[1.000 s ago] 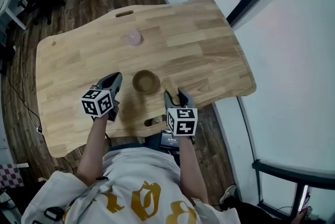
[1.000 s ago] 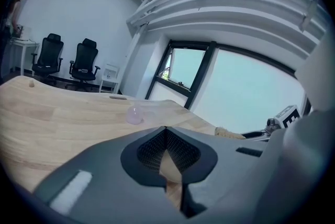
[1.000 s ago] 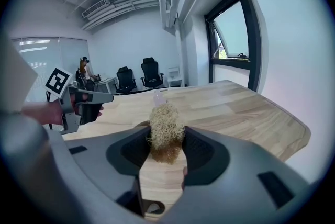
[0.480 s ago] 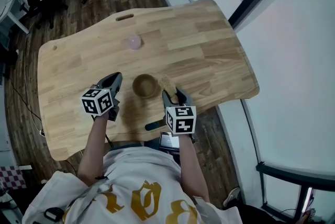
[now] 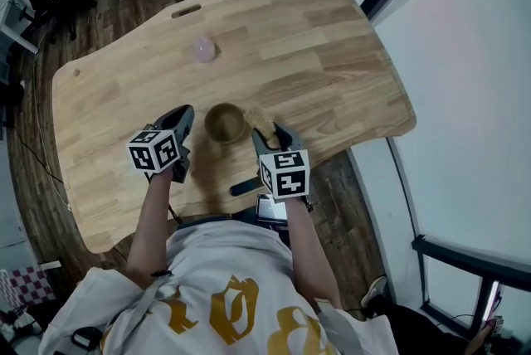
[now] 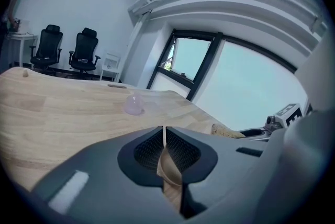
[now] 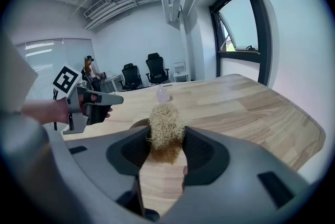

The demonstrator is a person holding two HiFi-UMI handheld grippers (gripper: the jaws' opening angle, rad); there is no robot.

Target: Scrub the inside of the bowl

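We see a brown bowl (image 5: 225, 122), straw-yellow scrubber (image 7: 166, 124), pale pink dome (image 5: 203, 50) and light plank-striped tabletop (image 5: 332, 71); our left tool (image 5: 186, 114) and right tool (image 5: 267, 138) are grey, with black-and-white markers.

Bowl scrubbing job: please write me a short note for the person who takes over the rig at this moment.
Left gripper: jaws shut, nothing gripped, just left of the bowl.
Right gripper: shut on the fibrous scrubber, held by the bowl's right rim, not inside it.
Bowl: upright on the wooden table, near its front edge.
Done: the scrubber is in hand.
To do: bring the scrubber into the bowl and scrub the inside; the left gripper could probably steady the bowl.
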